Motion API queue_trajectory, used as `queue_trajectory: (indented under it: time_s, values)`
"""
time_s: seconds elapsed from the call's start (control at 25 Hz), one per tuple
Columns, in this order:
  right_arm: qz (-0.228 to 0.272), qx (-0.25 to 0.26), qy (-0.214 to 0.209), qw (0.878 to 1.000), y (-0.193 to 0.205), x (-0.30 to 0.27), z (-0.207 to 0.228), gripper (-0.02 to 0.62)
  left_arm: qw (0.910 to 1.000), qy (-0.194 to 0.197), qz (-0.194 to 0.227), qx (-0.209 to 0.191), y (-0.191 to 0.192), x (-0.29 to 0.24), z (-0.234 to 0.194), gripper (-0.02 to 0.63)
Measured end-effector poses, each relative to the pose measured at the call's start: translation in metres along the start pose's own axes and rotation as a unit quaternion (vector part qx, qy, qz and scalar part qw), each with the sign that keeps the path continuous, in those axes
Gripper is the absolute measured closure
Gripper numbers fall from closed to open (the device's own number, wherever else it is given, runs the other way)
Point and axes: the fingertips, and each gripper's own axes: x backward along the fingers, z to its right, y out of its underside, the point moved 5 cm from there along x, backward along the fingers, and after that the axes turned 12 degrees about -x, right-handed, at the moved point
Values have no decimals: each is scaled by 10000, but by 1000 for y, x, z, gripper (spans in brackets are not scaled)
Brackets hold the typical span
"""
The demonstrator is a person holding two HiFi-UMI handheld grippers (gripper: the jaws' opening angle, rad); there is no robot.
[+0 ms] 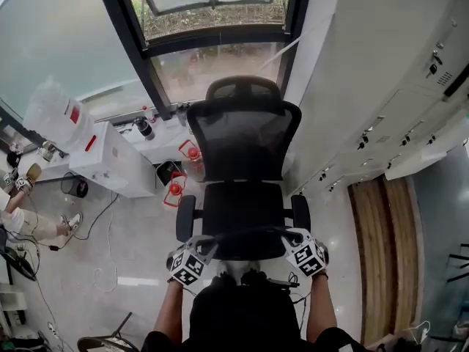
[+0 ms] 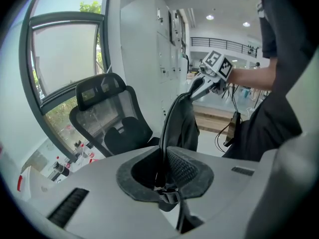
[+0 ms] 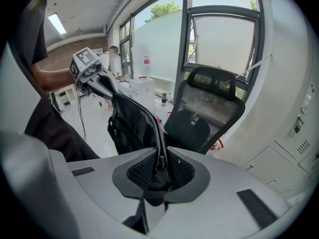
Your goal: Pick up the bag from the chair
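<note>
Left tool (image 2: 163,172) is squeezed nearly closed on the strap (image 1: 242,230) of the black bag (image 2: 184,126). The bag's hanging in the air between both tools, off the office chair (image 1: 242,145) at its 12 o'clock. Right tool (image 3: 160,167) pinches the same strap.

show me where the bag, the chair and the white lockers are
bag (image 3: 130,126), right gripper view, on its black front panel
chair (image 1: 242,149), head view, on the mesh backrest
white lockers (image 1: 410,101), head view, on a door front
</note>
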Motion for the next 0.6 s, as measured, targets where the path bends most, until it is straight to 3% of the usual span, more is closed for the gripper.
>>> queue_trajectory:
  time_s: [0.6]
  values:
    - [87, -184, 196, 9996, 17, 28, -54, 554, 9993, 21, 200, -306, 11, 38, 17, 566]
